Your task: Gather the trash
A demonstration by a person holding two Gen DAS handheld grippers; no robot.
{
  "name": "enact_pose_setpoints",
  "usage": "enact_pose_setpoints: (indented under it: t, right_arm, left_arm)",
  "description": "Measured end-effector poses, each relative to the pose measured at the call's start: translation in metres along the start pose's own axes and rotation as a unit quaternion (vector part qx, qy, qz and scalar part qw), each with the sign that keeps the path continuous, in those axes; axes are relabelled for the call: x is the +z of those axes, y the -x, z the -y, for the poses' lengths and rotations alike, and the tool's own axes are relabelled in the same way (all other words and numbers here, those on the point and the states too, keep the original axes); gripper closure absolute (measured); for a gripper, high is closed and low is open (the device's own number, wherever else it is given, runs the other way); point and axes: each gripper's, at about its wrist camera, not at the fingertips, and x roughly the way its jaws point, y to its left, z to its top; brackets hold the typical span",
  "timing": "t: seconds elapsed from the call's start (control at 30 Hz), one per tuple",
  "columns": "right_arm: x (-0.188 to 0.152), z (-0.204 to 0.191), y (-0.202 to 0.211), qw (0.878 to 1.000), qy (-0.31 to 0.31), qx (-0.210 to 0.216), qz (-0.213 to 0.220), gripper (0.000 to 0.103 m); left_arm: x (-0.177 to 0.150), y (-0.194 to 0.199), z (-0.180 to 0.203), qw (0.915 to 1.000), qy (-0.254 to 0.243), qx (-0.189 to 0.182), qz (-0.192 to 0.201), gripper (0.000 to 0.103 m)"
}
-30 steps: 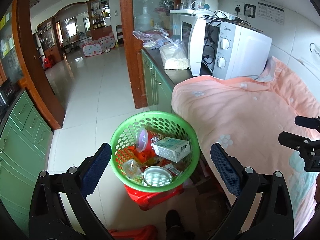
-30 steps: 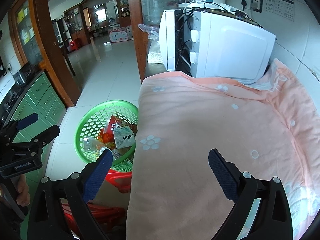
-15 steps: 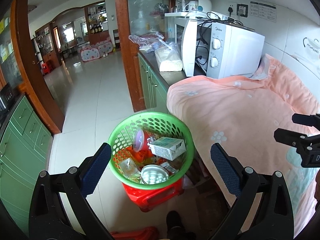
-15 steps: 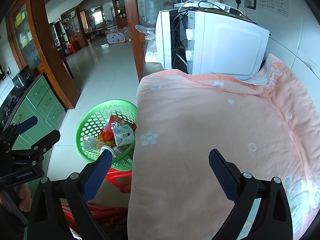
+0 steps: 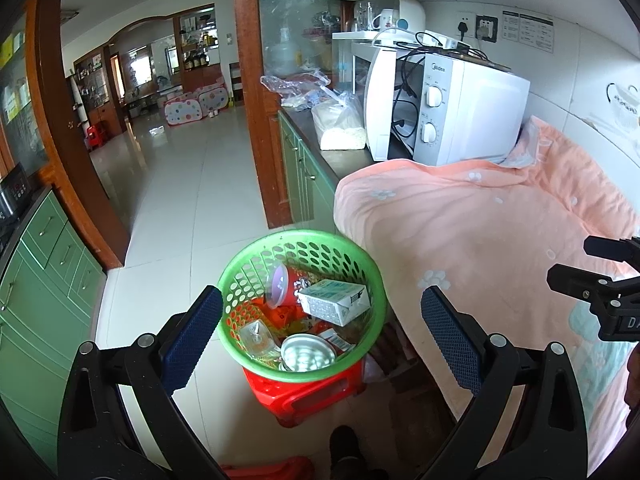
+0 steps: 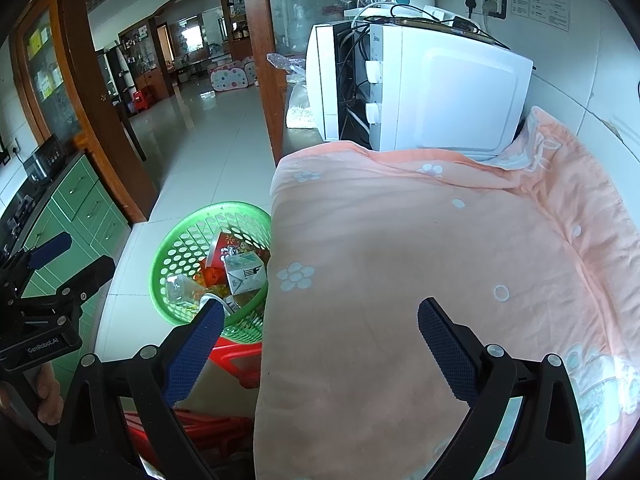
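While the peach blanket (image 6: 432, 264) covered the whole counter beside the green basket (image 5: 244, 268), whatever lay beneath it was hidden, and its near edge ran out of both views. Behind the blanket, farther from the basket, stood the white microwave (image 5: 468, 112), its door swung open and its inside too dark to read. Just under the basket sat a red stool (image 5: 304, 396), only its front edge showing below the rim. From the right wrist view the blanket's hanging side cut off the basket's right part.

Inside the basket lay the trash: a white and green carton (image 5: 334, 302) on top, touching a red cup (image 5: 288, 286) with a clear lid behind it, a silver can (image 5: 307, 357) at the near wall, and a crumpled clear plastic piece (image 5: 256, 334) to the can's left. Orange wrappers below them were too tangled to tell apart.

Above the basket's near rim hung the left gripper (image 5: 322, 320), jaws spread wide and holding nothing. Over the blanket, to the right of the basket, the right gripper (image 6: 320, 338) was likewise released and empty. A hand (image 6: 46, 394) on the left gripper's handle was mostly cut off by the frame edge
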Motion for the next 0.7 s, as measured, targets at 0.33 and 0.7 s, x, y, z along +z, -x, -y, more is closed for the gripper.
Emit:
enact_pose_setpoints:
  t: [0.33,0.7]
  right_arm:
    - [0.0003,0.0019,-0.0002,1.000,-0.002,0.001,0.001,0.009]
    - [0.0003,0.0020,0.0004,1.000,-0.002,0.001,0.002,0.009]
  left_arm:
    - [-0.0003,0.0007,0.0020,1.0000,-0.001,-0.002,0.000,0.005]
    - [-0.0007,0.0011,0.0027,1.0000,-0.002,0.002,0.000,0.005]
